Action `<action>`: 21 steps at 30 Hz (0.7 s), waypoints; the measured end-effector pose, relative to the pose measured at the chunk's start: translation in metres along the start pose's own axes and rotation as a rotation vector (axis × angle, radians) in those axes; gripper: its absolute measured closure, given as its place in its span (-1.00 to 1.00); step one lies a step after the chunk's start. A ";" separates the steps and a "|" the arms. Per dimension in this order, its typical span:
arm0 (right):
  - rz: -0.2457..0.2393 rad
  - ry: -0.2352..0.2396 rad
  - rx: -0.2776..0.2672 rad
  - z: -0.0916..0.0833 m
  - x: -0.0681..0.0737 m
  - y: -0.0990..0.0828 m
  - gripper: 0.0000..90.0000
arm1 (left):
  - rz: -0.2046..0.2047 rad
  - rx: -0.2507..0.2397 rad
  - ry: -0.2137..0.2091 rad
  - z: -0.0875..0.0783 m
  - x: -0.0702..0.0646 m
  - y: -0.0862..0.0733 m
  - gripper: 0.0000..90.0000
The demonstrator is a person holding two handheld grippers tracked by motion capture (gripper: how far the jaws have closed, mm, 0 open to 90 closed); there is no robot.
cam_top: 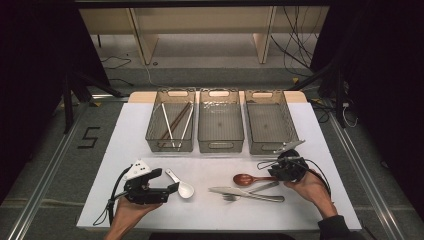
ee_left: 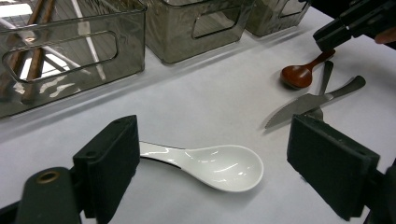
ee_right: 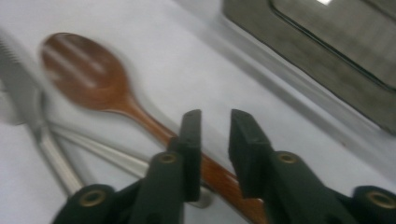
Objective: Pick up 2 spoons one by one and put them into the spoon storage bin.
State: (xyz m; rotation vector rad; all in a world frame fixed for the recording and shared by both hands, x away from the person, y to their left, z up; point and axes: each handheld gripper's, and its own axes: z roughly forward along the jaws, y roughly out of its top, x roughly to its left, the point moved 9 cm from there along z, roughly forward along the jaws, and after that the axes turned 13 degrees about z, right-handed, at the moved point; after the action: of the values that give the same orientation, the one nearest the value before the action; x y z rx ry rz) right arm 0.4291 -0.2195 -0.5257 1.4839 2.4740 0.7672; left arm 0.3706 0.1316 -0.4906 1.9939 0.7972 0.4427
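Observation:
A white ceramic spoon [ee_left: 224,165] lies on the white table between the wide jaws of my left gripper [ee_left: 222,140], untouched by either pad. From above, the left gripper [cam_top: 169,182] points right at that white spoon [cam_top: 184,189]. A brown wooden spoon [cam_top: 245,179] rests near the table's middle right, bowl to the left. My right gripper [ee_right: 215,126] hovers over the wooden spoon's [ee_right: 84,70] handle. Its jaws stand a narrow gap apart with bare table showing between them, so it is open. A metal knife [cam_top: 245,193] and fork [cam_top: 231,198] lie crossed just in front.
Three clear grey bins stand in a row at the back. The left bin [cam_top: 170,142] holds chopsticks [cam_top: 175,120]; the middle bin [cam_top: 220,145] and right bin [cam_top: 267,147] look empty. The right bin's wall [ee_right: 327,51] is close to my right gripper.

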 end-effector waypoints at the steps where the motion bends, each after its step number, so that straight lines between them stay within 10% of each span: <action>1: -0.030 0.016 0.005 -0.001 0.004 0.001 0.52 | -0.001 -0.001 0.000 0.000 0.000 0.000 -0.63; 9: -0.136 0.059 0.080 0.005 0.022 0.002 0.08 | -0.004 -0.006 0.004 -0.003 0.001 0.000 -0.63; 21: -0.184 0.031 0.172 0.020 0.020 -0.006 0.18 | -0.004 -0.011 0.010 -0.002 0.001 0.001 -0.63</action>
State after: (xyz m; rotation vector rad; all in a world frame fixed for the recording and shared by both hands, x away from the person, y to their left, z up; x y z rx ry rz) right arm 0.4225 -0.1973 -0.5433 1.2775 2.7118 0.5611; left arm 0.3707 0.1334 -0.4886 1.9810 0.8033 0.4542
